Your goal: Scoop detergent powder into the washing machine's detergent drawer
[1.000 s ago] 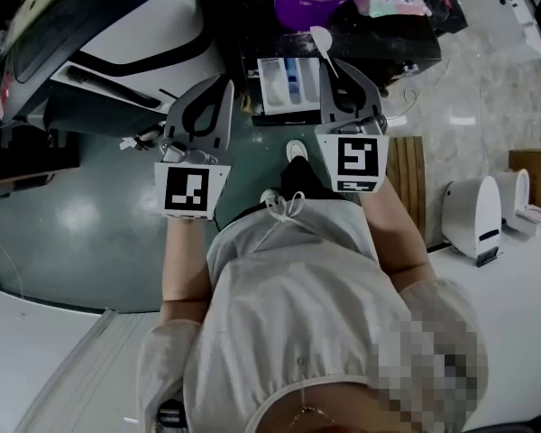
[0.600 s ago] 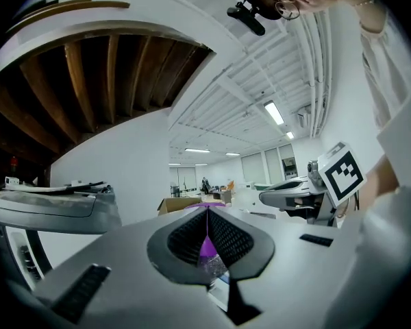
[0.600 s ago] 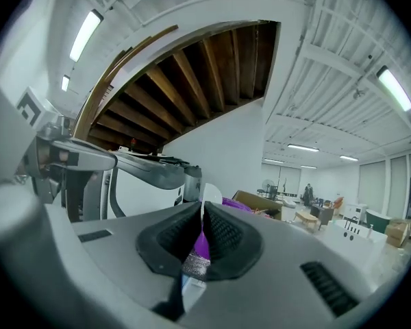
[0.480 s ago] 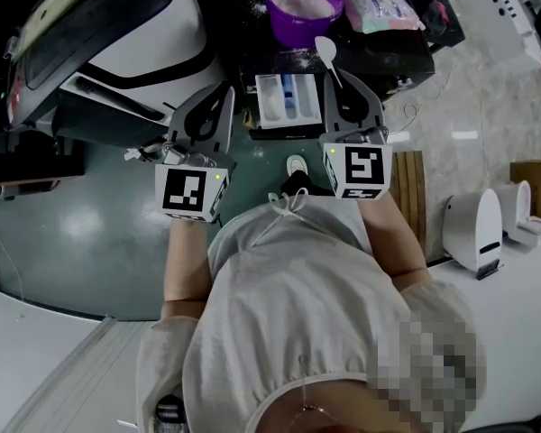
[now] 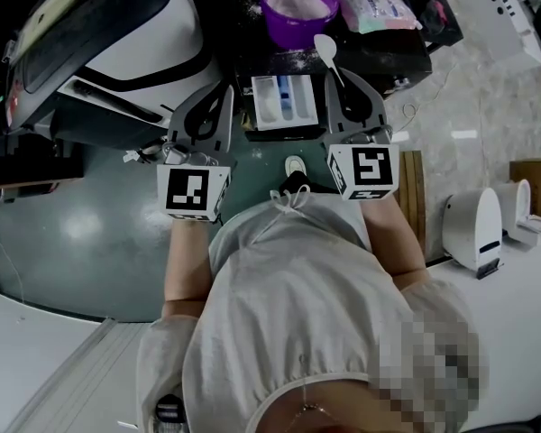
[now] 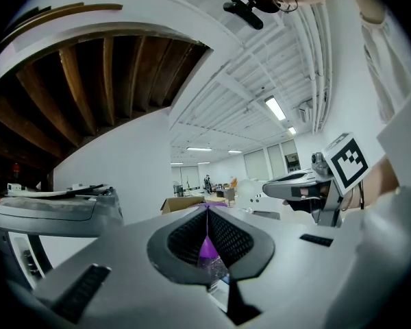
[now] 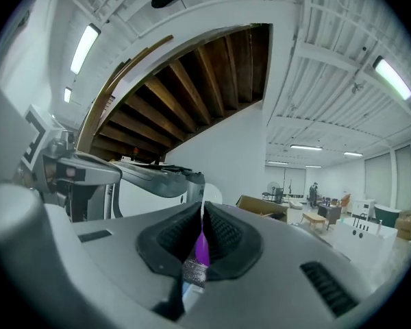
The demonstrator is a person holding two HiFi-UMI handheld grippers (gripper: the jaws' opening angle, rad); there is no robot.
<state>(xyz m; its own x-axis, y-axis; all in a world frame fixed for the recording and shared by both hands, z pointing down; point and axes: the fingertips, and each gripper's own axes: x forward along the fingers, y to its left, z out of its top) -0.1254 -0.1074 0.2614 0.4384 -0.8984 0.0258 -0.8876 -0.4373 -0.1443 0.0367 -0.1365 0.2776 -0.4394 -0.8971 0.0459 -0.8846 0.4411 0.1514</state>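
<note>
Found the left tongs (image 5: 224, 93) with both jaws pressed together and nothing gripped; saw only a sliver of purple beyond the seam in the left gripper view. Found the right tongs (image 5: 334, 75) clamped shut on the handle of a white spoon (image 5: 323, 45), with the spoon's bowl projecting ahead of the jaw tips toward the purple bowl (image 5: 272, 18). Noted pale detergent powder (image 5: 299, 0) inside that bowl, set on the dark table (image 5: 401, 52) beside a pink-and-blue packet (image 5: 376, 3). Located the detergent drawer (image 5: 269, 99), white with a blue insert, between the two tongs in the head view, nearer the person than the purple bowl and apart from both tongs; could not confirm its support, table or housing, from this angle. Recorded the washing machine (image 5: 135, 48) to the left of the drawer. Noted the grey-green floor (image 5: 90, 215) below both tongs.
</note>
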